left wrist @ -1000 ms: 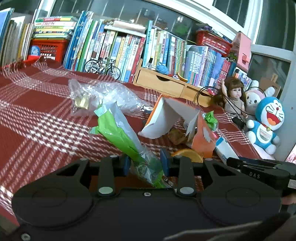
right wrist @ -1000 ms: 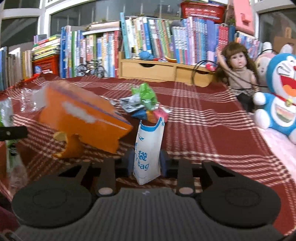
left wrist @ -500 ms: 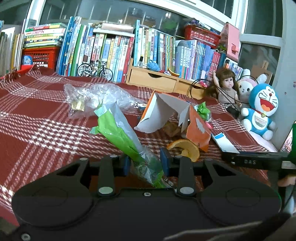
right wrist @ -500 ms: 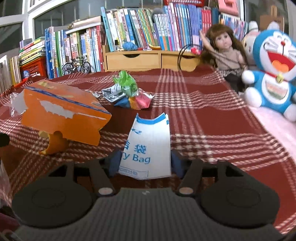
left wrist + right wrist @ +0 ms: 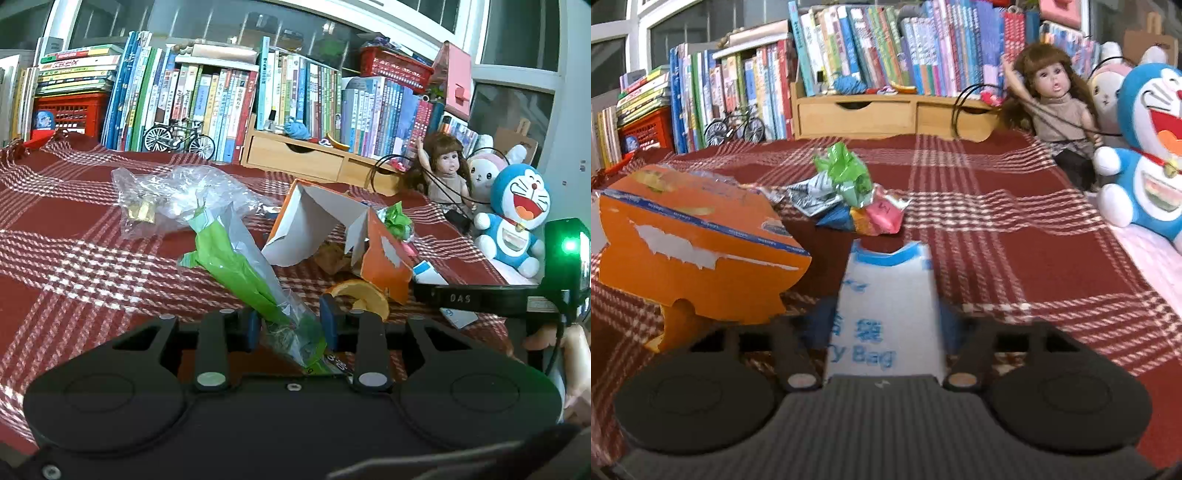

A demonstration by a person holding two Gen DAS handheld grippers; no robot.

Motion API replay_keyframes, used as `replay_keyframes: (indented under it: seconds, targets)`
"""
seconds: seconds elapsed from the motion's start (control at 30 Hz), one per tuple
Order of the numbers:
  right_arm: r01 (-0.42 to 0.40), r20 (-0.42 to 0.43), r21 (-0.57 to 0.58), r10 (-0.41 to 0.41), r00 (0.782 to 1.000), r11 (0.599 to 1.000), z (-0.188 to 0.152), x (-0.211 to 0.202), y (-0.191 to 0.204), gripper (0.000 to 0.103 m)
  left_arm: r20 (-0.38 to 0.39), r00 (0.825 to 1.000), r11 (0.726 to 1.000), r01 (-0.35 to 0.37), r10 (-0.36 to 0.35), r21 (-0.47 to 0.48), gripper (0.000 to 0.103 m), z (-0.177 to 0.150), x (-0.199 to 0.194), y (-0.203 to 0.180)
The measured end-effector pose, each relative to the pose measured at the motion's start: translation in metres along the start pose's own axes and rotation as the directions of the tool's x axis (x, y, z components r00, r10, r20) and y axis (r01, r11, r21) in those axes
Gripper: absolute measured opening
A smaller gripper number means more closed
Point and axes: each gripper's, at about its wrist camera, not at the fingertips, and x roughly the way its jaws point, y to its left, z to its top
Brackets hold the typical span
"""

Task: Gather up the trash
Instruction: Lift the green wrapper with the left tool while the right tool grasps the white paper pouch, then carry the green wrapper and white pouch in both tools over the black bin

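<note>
On the red plaid cloth [image 5: 1015, 229], right gripper [image 5: 882, 325] is re-closing around the white paper bag [image 5: 886, 295] it dropped flat, re-grabbing it, while left gripper [image 5: 290, 325] keeps pinching the green wrapper [image 5: 240, 266].

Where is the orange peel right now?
Left wrist view, right of centre: the orange peel lies on the checked cloth, beside the torn orange carton.

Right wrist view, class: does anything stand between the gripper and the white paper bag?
Nothing visible does. The white paper bag already lies between the right gripper's closing fingers. The torn orange carton sits to its left, the crumpled wrappers beyond it.
</note>
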Motion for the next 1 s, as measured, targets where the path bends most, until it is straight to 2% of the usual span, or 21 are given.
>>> replay_keyframes:
  seconds: [0.03, 0.07, 0.1, 0.2, 0.37, 0.67, 1.0]
  targets:
    - [0.001, 0.016, 0.005, -0.002, 1.0, 1.0, -0.001, -0.004, 0.0, 0.048, 0.002, 1.0, 1.0, 0.004, -0.004, 0.004, 0.031, 0.0, -0.001, 0.0]
    - [0.008, 0.038, 0.006, -0.008, 0.999, 1.0, -0.001, -0.01, -0.001, 0.035, 0.003, 1.0, 1.0, 0.009, -0.009, 0.007, 0.031, 0.0, -0.002, 0.0]
    - [0.015, 0.054, 0.007, -0.015, 0.998, 1.0, -0.001, -0.015, -0.001, 0.028, 0.003, 1.0, 1.0, 0.012, -0.012, 0.009, 0.031, 0.0, -0.003, -0.001]
    - [0.0, 0.069, 0.034, -0.002, 0.998, 0.999, -0.001, -0.026, -0.005, 0.024, 0.007, 1.0, 1.0, 0.022, -0.022, 0.013, 0.031, 0.0, -0.006, -0.003]
    - [-0.021, 0.093, 0.054, 0.016, 0.996, 0.998, -0.004, -0.042, -0.008, 0.024, 0.014, 0.999, 0.999, 0.04, -0.041, 0.021, 0.031, 0.001, -0.017, -0.006]
    - [-0.121, 0.13, 0.068, 0.111, 0.985, 0.99, -0.024, -0.089, -0.004, 0.024, -0.013, 0.996, 0.994, 0.089, -0.089, 0.057, 0.031, -0.013, -0.043, -0.019]
    - [-0.263, 0.141, 0.069, 0.252, 0.957, 0.962, -0.059, -0.145, 0.01, 0.024, -0.064, 0.988, 0.981, 0.148, -0.14, 0.124, 0.031, -0.043, -0.08, -0.036]
